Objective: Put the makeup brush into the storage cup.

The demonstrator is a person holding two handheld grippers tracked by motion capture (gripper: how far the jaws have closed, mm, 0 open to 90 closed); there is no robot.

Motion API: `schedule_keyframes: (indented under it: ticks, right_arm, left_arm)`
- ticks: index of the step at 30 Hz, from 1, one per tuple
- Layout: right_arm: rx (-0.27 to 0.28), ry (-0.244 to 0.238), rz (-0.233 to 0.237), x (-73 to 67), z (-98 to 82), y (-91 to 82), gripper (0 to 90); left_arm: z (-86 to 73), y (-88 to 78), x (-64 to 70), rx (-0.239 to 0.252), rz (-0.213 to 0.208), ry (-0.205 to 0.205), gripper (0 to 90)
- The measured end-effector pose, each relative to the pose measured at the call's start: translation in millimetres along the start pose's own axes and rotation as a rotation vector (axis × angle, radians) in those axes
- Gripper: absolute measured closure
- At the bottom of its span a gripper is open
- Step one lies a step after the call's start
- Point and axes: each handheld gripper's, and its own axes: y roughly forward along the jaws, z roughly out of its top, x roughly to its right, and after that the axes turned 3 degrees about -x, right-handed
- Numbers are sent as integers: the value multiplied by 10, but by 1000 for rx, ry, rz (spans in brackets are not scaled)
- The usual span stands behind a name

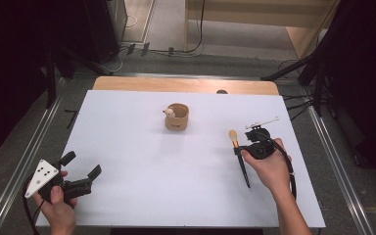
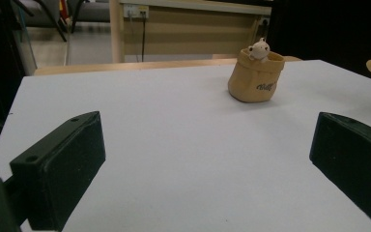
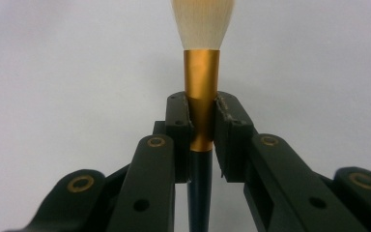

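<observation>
Brush (image 1: 238, 155) pickup looks done: the right gripper (image 1: 238, 149) has its jaws clamped on the gold ferrule, as the right gripper view shows, with the pale bristles (image 3: 203, 21) pointing ahead and the dark handle running back under the hand. In the high view the brush sits toward the right edge of the white table (image 1: 142, 166), about midway between the near and far edges; whether its handle tip touches the surface I cannot tell.

The likely goal, a small tan pouch-shaped holder (image 1: 177, 117) with a little white figure (image 2: 259, 49) peeking over its rim, stands upright near the middle of the far edge, well apart from the brush. Nothing else appears to be in it yet.

The left gripper (image 1: 81, 164) waits near the front left corner with its jaws apart and nothing between them.

What remains, by my reading, is carrying the brush over to the holder, setting it inside and letting go.
</observation>
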Motion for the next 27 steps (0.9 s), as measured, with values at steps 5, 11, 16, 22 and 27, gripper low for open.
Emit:
schedule_keyframes:
  ticks: [5,11,16,22,27]
  right_arm:
    - [77,-7,81,-59,6,-75,800]
    - [189,-39,86,-178,41,-164,799]
    - [254,-66,94,-241,66,-216,799]
    - [383,-89,120,-287,98,-277,798]
    - [496,-119,111,-315,114,-288,798]
  left_arm:
    - [0,1,-2,0,0,-1,0]
    - [1,-4,-6,3,1,-4,0]
    - [-1,-10,-21,5,2,-8,0]
    - [7,-21,-23,11,3,-9,0]
    - [11,-25,-28,13,3,-8,0]
